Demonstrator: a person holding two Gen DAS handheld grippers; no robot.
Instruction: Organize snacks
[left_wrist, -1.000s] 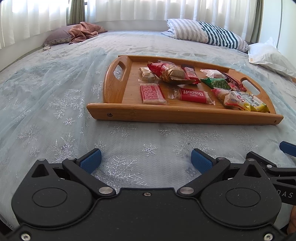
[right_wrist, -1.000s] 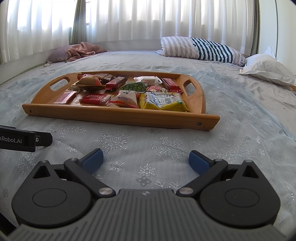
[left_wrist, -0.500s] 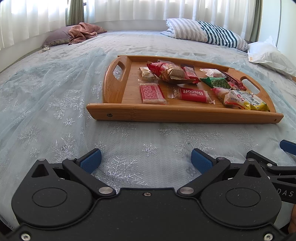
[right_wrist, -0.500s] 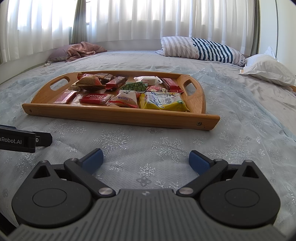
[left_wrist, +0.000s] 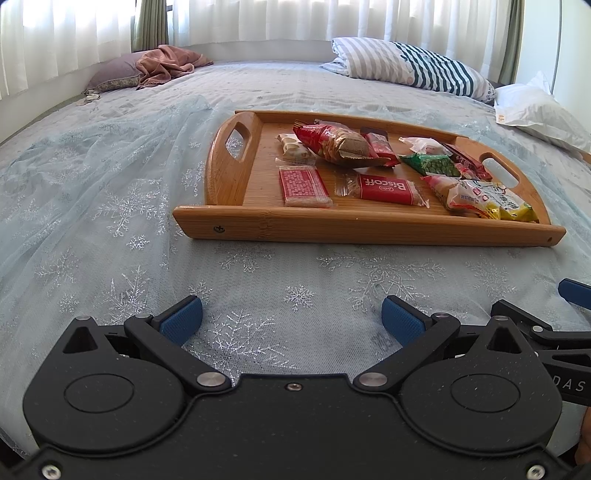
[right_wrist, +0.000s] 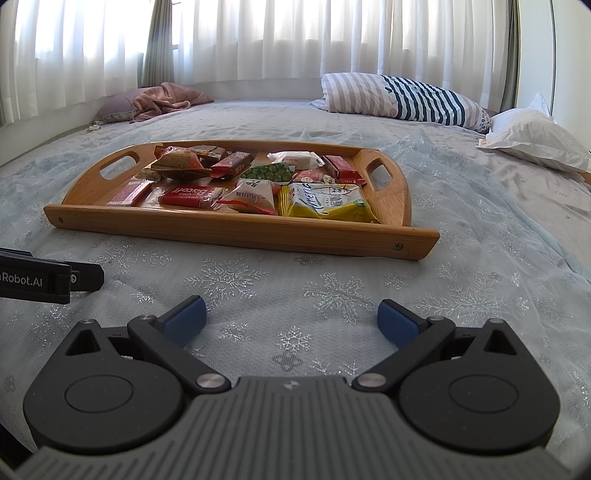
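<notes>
Snowflake bedspread (left_wrist: 110, 192) under curtained windows — wooden tray (left_wrist: 369, 227); both grippers' jaws wide, empty

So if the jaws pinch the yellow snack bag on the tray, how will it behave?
The yellow snack bag looks puffed, so probably light and squashy. Its glossy film may slip or crinkle. It lies against the wooden tray front rim, so pushing likely jams it.
</notes>
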